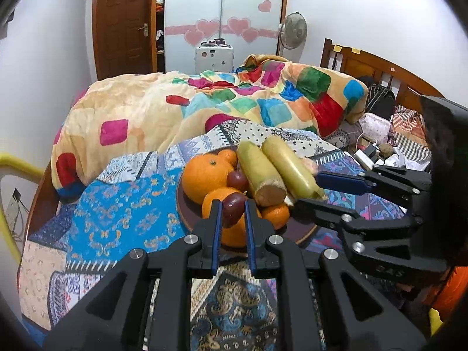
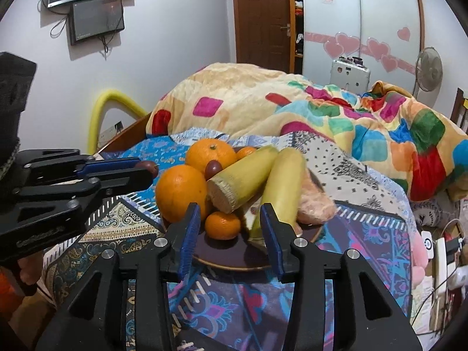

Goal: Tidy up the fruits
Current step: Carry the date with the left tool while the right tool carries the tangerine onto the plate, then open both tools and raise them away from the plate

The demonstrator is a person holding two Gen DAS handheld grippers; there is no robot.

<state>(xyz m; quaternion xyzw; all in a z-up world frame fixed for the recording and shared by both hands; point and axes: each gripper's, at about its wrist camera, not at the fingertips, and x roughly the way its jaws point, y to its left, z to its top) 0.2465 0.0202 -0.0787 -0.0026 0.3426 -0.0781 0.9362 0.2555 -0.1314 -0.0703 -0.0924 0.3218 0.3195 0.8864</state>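
holding a small dark red fruit clenched between its blue pads, the left gripper is poised just above the near edge of the dark plate, which is set on a patterned bedspread. on the plate two large oranges, small tangerines, a second dark red fruit, two pale yellow-green stalk pieces and a pinkish wrapped item are piled together. the right gripper is seen with its jaws parted and nothing pressed between them; a tangerine and the lower end of one stalk are framed in the gap, near the plate's front rim.

the step in hand is judged to be the lifting or placing of the small red fruit. for this to be done well, the grip should be kept gentle but steady, since so round and smooth a fruit is easily squeezed out sideways. the nearby orange should not be nudged, as the pile looks loosely stacked and the stalks could be set rolling. the right gripper is best kept clear of the left one's path until the fruit is settled.
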